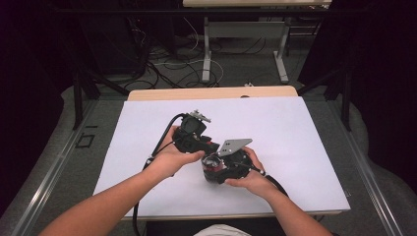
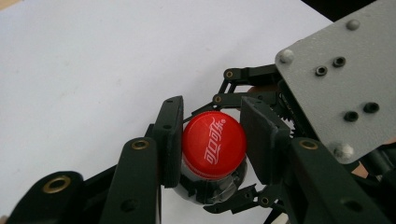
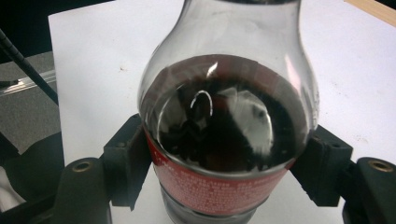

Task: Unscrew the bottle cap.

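The right gripper clamps the bottle by its body, bracing it upright while the left gripper pinches the red cap, apparently to twist it.

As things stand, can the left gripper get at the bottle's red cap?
Likely yes: the left gripper already clamps the red screw cap of the clear plastic cola bottle, while the right gripper holds its body.
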A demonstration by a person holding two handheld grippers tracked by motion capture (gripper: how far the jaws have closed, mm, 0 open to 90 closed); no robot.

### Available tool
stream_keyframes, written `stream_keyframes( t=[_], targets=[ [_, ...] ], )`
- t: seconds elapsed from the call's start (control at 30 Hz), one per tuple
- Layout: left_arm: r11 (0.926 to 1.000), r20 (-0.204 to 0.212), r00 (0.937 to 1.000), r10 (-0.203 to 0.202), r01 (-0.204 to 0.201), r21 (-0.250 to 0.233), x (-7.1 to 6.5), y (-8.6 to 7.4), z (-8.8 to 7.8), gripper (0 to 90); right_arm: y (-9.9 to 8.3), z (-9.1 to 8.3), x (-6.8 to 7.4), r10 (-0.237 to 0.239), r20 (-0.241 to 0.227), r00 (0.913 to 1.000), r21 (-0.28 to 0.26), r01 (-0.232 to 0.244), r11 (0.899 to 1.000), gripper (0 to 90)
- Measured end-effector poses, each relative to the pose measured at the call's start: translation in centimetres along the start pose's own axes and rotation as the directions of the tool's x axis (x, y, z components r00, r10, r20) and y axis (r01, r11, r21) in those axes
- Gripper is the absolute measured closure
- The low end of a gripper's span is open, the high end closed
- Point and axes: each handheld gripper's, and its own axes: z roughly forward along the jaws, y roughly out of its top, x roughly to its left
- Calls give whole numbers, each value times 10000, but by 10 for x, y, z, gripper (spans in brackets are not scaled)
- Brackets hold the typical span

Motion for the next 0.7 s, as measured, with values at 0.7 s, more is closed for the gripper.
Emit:
stream_keyframes(
  t=[0.7],
  targets=[
    [9531, 1661, 9399, 2983, -3027, 11, 17, 5, -13, 465, -1, 2, 0, -94, -550, 9984, -236, 81, 9997, 286]
  ],
)
